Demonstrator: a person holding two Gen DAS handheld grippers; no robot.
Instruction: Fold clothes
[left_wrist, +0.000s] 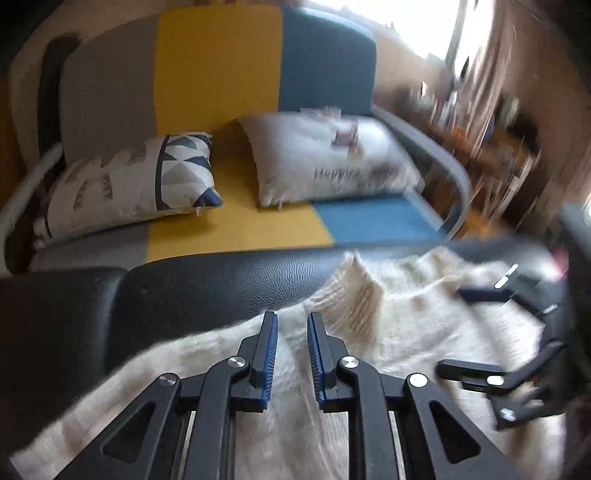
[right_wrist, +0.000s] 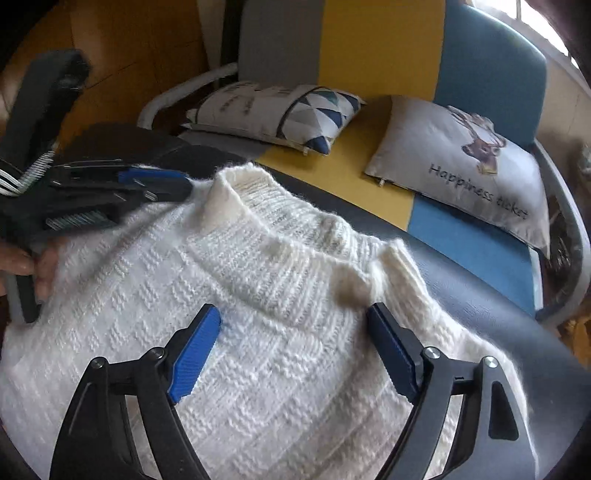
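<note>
A white knitted sweater (right_wrist: 258, 295) lies spread on a black leather surface (right_wrist: 480, 295), its ribbed collar (right_wrist: 280, 229) toward the far edge. My right gripper (right_wrist: 293, 310) hovers over the chest just below the collar, jaws wide open and nothing pinched between them. In the left wrist view, the left gripper (left_wrist: 291, 321) is over the sweater (left_wrist: 406, 332) near its left shoulder edge. Its blue pads stand a narrow gap apart with no fabric between them. The right gripper (left_wrist: 452, 328) shows blurred on the right of that view, and the left gripper (right_wrist: 184, 188) shows at the sweater's far left in the right wrist view.
Beyond the black surface (left_wrist: 184, 288) stands a grey, yellow and blue sofa (left_wrist: 221, 74) with a triangle-patterned cushion (right_wrist: 280, 110) and a deer-print cushion (right_wrist: 461, 162). A person's hand (right_wrist: 26, 266) holds the left tool. Blurred cluttered shelves (left_wrist: 498, 155) sit at the right.
</note>
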